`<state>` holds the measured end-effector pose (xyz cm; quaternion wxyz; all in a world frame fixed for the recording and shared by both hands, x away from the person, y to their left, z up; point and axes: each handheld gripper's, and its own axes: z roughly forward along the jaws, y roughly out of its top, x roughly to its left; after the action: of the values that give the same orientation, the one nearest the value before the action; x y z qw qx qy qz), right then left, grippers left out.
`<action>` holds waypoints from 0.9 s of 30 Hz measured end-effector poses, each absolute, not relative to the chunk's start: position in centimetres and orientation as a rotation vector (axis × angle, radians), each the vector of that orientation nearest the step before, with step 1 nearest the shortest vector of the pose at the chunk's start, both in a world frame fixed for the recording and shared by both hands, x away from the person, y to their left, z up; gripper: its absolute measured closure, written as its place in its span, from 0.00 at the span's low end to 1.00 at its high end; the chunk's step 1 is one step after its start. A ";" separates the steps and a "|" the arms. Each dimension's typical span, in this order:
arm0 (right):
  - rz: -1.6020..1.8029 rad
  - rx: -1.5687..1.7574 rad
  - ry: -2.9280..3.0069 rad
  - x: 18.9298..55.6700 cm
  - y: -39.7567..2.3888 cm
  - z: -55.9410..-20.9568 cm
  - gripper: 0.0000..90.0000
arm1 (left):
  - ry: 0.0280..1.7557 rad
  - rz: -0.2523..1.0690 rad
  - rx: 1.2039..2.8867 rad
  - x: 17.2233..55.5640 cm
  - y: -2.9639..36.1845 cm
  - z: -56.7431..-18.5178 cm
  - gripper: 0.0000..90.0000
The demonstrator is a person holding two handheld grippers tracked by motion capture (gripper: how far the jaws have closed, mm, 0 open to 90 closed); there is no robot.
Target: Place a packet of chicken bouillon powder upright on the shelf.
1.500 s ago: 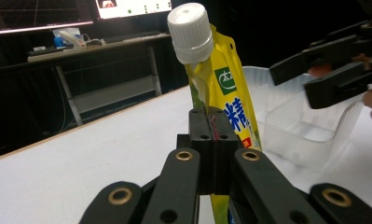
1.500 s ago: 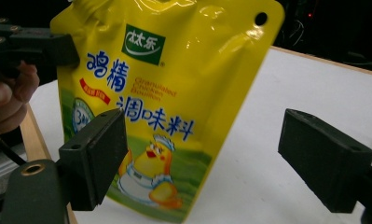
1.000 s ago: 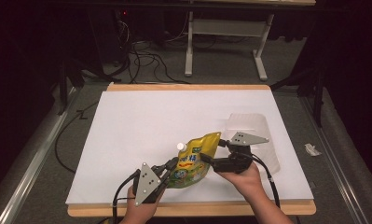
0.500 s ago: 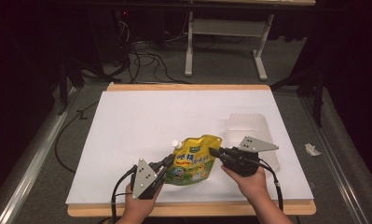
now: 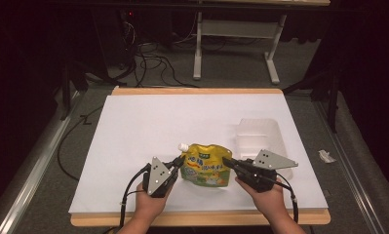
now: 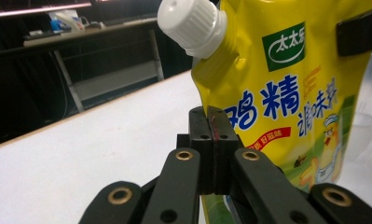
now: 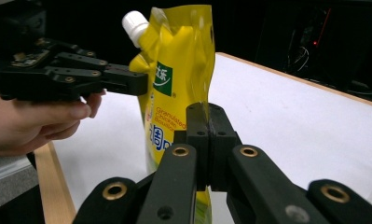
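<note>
A yellow spouted pouch [image 5: 205, 168] with a white cap [image 5: 183, 146] stands upright near the table's front edge, held between both grippers. My left gripper [image 5: 181, 160] is shut on the pouch's left edge, just below the spout. In the left gripper view its jaws [image 6: 214, 112] are pressed together on the pouch [image 6: 286, 93], under the cap [image 6: 190, 25]. My right gripper [image 5: 226, 161] is shut on the opposite edge. The right gripper view has its jaws [image 7: 208, 109] pinching the pouch [image 7: 174, 70], with the left gripper [image 7: 127, 80] beyond. The pouch's bottom is hidden.
A clear plastic container [image 5: 260, 136] lies on the white table top [image 5: 182, 117] just behind the right gripper. The wooden front edge [image 5: 197, 218] runs close under both hands. Beyond the table are a dark floor with cables and a desk frame [image 5: 236, 29].
The right gripper has swung to the right and now grips the pouch's right edge. The left gripper has moved slightly up the picture, and the pouch has turned squarer to the camera.
</note>
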<state>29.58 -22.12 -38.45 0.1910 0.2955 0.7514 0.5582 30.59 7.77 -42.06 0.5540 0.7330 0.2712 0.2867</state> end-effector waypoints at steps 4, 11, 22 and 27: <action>1.579 0.835 2.120 29.4 -22.2 -38.8 1.00 | 0.640 0.664 1.738 30.6 7.8 -42.1 1.00; 1.627 0.845 2.137 29.6 -22.5 -39.1 0.91 | 0.652 0.640 1.729 30.6 7.9 -42.2 1.00; 1.583 0.893 2.282 30.7 -21.2 -40.2 0.65 | 0.698 0.585 1.725 30.8 7.9 -42.3 0.93; 1.526 0.900 2.294 30.8 -20.5 -40.6 0.70 | 0.715 0.571 1.730 31.0 8.0 -42.4 0.90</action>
<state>30.76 -20.55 -40.57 0.1212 0.3081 0.7856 0.5227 30.97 8.03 -42.44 0.5582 0.7335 0.3031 0.2419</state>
